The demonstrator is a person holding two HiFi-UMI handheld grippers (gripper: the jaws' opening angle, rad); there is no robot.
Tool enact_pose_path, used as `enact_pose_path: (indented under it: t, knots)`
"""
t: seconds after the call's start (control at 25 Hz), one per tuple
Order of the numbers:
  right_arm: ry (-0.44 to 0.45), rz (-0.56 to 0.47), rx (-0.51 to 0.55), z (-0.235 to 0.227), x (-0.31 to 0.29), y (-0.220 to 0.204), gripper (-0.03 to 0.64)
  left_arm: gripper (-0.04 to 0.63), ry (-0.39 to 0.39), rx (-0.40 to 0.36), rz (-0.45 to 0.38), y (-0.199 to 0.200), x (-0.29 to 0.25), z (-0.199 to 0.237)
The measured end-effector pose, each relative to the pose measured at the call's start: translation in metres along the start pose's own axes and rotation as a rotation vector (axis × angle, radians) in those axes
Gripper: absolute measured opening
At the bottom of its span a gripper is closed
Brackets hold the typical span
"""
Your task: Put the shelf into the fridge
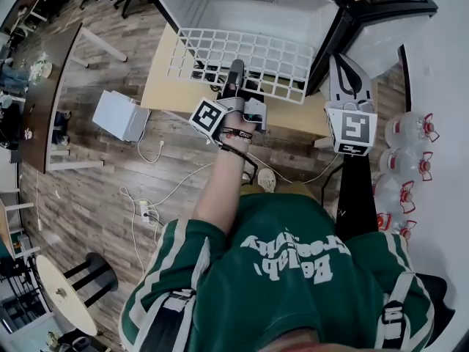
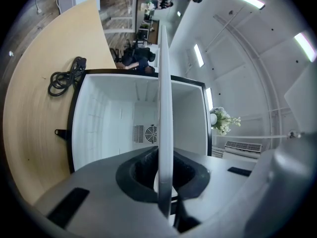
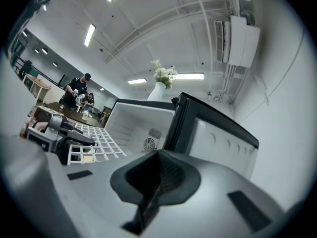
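The white wire shelf (image 1: 242, 59) lies flat in front of the open fridge (image 1: 245, 9), its far edge at the white cavity's mouth. My left gripper (image 1: 234, 73) is shut on the shelf's near edge. In the left gripper view the shelf (image 2: 164, 98) shows edge-on as a thin upright white strip clamped between the jaws, pointing into the fridge (image 2: 124, 128). My right gripper (image 1: 349, 79) hangs shut and holds nothing beside the open fridge door (image 1: 388, 31). The right gripper view shows the shelf (image 3: 96, 138) and the fridge (image 3: 141, 120) off to its left.
The fridge stands on a pale wooden table (image 1: 165, 90), where a coiled black cable (image 2: 64, 77) lies. A white box (image 1: 121, 116) and a power strip (image 1: 149, 212) are on the floor. Water bottles (image 1: 407, 163) stand at right. A vase of flowers (image 3: 162, 81) tops the fridge.
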State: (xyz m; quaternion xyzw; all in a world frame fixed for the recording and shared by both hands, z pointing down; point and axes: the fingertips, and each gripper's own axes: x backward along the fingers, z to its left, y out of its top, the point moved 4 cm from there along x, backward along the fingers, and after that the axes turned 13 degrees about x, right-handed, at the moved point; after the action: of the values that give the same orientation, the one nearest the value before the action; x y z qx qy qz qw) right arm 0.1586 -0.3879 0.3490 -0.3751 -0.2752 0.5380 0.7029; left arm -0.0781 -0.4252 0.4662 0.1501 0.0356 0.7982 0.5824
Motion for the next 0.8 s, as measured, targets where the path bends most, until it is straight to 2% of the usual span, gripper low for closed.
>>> enact_pose_path:
  t: [0.32, 0.56, 0.8]
  knots:
    - [-0.018, 0.017, 0.006, -0.007, 0.007, -0.006, 0.003, 0.023, 0.007, -0.005, 0.037, -0.013, -0.006, 0.0]
    - [-0.03, 0.028, 0.01, -0.011, 0.012, -0.009, 0.003, 0.023, -0.002, 0.027, 0.007, -0.008, -0.01, -0.001]
    - [-0.035, 0.031, 0.016, -0.013, 0.015, -0.008, 0.003, 0.023, -0.006, -0.015, 0.009, -0.005, -0.016, -0.007]
